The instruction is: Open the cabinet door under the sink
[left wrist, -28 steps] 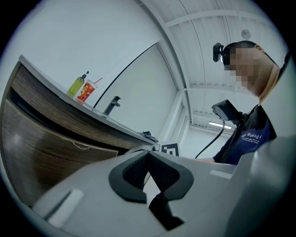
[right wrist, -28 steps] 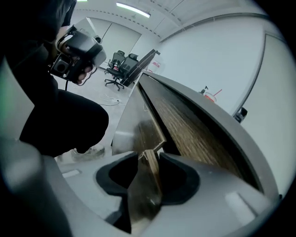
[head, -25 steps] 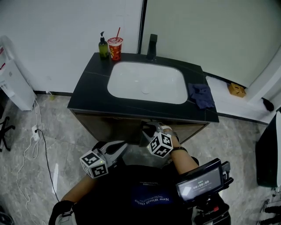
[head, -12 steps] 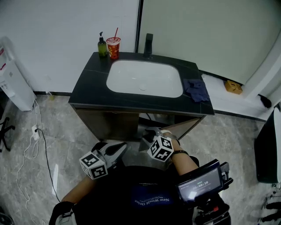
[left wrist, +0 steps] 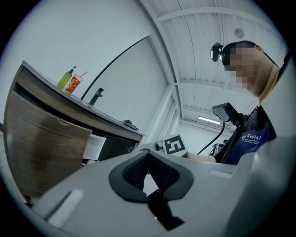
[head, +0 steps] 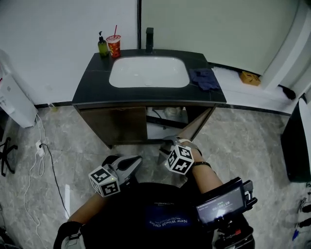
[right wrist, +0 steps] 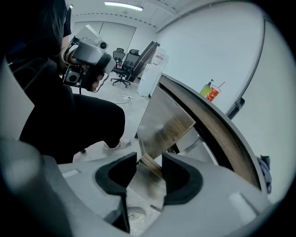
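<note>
**Door swung out, claw loosening**

Since a second ago the cabinet door point(right wrist: 164, 125) under the sink point(head: 148, 72) has swung wide. Its edge sits between the jaws of the right claw point(right wrist: 149, 163), which have just been spreading and stand loose. Drawing off sideways could catch it, knocking it back.

Washroom-style corner, set up inside an office space: white sink point(head: 148, 72), black faucet point(head: 149, 39) and soap bottle point(head: 102, 47) are backed by bare partition walls point(head: 63, 24); office chairs point(right wrist: 127, 67) and strip lighting point(right wrist: 122, 6) are seen beyond.
</note>
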A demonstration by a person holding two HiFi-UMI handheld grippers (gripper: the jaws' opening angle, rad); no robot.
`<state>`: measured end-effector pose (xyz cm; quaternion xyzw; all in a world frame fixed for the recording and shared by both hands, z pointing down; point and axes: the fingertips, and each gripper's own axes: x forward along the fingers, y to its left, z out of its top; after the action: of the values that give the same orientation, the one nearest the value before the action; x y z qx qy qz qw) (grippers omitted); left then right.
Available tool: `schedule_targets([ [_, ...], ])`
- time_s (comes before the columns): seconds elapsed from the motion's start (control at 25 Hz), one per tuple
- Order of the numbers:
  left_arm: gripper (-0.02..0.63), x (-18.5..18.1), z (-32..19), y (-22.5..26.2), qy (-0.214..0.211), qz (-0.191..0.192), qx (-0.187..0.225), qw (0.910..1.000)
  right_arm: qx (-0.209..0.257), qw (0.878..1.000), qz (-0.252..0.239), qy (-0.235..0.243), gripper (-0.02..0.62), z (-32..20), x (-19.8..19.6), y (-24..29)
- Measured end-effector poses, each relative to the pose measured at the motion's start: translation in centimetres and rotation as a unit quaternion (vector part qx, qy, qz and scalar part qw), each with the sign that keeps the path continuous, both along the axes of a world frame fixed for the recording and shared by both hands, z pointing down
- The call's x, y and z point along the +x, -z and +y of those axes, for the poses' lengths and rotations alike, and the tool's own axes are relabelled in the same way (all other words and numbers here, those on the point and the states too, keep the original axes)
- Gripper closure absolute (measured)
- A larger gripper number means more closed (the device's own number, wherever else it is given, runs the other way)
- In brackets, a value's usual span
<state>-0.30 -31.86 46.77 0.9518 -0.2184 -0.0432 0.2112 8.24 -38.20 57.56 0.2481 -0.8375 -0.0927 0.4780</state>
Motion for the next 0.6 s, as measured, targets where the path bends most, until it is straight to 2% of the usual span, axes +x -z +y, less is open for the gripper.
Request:
schedule_targets([
  [0.36, 0.601, 0.2, 7.1, -0.7, -0.030, -0.011, -0.003, 0.9995, -0.015, 0.996, 0.032, -0.082, 0.428, 6.4, 5.3, -0.3],
  [0.6, 0.600, 0.3, 10.9, -0.6, -0.046, -0.011, -0.001, 0.9989, -0.004, 0.983, 0.066, -0.174, 0.450, 9.8, 11.7, -0.3],
])
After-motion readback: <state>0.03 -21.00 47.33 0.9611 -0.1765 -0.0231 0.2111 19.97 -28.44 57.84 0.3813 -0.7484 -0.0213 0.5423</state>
